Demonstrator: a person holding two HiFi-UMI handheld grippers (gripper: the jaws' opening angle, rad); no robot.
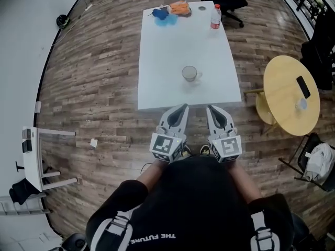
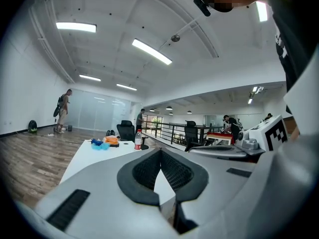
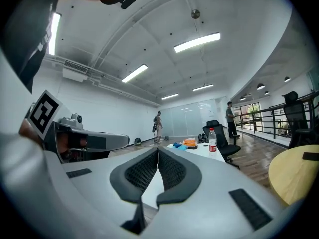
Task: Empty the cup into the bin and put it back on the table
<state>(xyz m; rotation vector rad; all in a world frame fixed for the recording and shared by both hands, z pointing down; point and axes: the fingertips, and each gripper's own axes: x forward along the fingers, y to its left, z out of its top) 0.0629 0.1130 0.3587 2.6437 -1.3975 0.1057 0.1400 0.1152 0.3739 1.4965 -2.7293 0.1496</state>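
While jaws touch, cup [image 1: 190, 73] sits ahead — apart.

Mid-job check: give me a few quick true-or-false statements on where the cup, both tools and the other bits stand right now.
1. The glass cup stands upright on the white table, touched by neither tool. True.
2. The left tool and the right tool both have their jaws wide apart. False: both tools are shut, with nothing between the jaws.
3. The water bottle stands near the white table's far right corner. True.
4. The phone lies on the white table. False: the phone lies on the round yellow table, off to the right.
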